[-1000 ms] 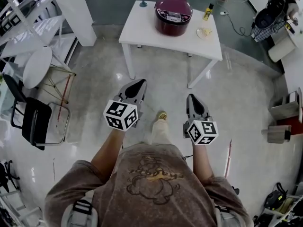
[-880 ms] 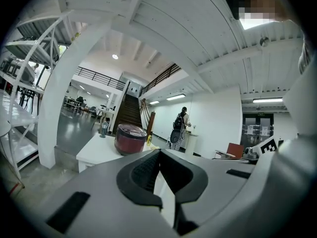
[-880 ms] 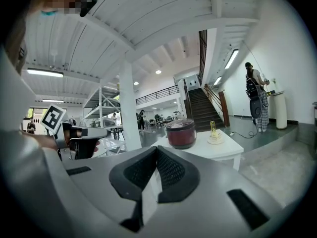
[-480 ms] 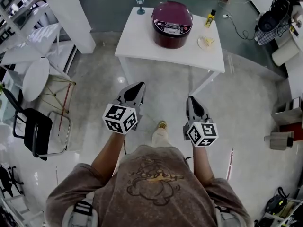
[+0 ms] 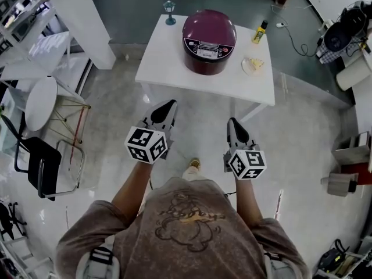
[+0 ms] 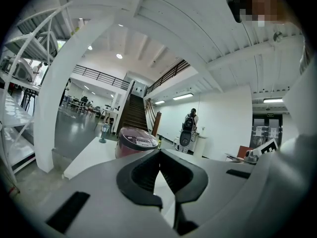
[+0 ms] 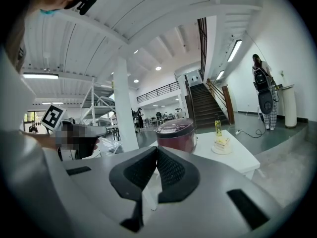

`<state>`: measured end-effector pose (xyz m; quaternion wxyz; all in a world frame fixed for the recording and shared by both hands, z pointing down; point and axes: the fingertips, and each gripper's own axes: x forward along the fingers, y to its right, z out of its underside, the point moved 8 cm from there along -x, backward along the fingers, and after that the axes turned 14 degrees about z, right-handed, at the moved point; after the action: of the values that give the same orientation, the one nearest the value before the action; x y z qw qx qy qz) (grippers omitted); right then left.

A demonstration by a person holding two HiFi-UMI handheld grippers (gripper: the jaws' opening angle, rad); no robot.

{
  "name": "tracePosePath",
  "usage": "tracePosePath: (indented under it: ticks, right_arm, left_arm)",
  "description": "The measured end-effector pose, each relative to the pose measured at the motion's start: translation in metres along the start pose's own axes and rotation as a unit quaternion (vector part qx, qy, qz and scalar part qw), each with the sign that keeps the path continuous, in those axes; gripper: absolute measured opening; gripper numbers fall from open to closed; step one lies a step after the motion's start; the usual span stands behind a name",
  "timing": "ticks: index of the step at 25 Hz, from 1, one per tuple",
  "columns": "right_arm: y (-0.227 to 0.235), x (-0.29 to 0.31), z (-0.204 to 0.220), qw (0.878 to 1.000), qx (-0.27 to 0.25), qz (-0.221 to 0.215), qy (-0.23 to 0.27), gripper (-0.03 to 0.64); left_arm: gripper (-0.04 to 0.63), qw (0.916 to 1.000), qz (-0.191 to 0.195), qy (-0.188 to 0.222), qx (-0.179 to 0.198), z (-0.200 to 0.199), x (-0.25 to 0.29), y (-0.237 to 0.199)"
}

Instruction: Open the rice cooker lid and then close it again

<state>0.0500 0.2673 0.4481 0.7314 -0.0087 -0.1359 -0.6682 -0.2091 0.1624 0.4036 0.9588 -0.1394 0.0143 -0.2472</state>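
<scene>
Head view: cooker (image 5: 209, 41) sits shut on the counter (image 5: 168, 63).
Left gripper (image 5: 167, 106) and right gripper (image 5: 233, 124) hang well short of the cooker, both jaws clenched on nothing.

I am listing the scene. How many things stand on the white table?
4: the rice cooker in the middle, a glass at the far left corner, a yellow bottle and a plate on the right. Nothing seems hidden.

White table (image 5: 174, 63), yellow bottle (image 5: 258, 32) near plated cake slice (image 5: 253, 64), teal goblet (image 5: 169, 11) at far corner, black chair (image 5: 40, 164) on floor
</scene>
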Motion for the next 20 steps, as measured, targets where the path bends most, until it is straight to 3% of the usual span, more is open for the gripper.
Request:
tracePosePath:
  ticks: [11, 20]
  right_arm:
    - [0.051, 0.075, -0.027, 1.0, -0.005, -0.029, 0.0, 0.002]
    - [0.063, 0.111, -0.027, 0.998, 0.0, -0.055, -0.014, 0.002]
  left_arm:
    - [0.021, 0.9995, -0.029, 0.015, 0.0, -0.014, 0.072, -0.025]
    - [0.021, 0.9983, -0.057, 0.013, -0.004, -0.013, 0.087, -0.037]
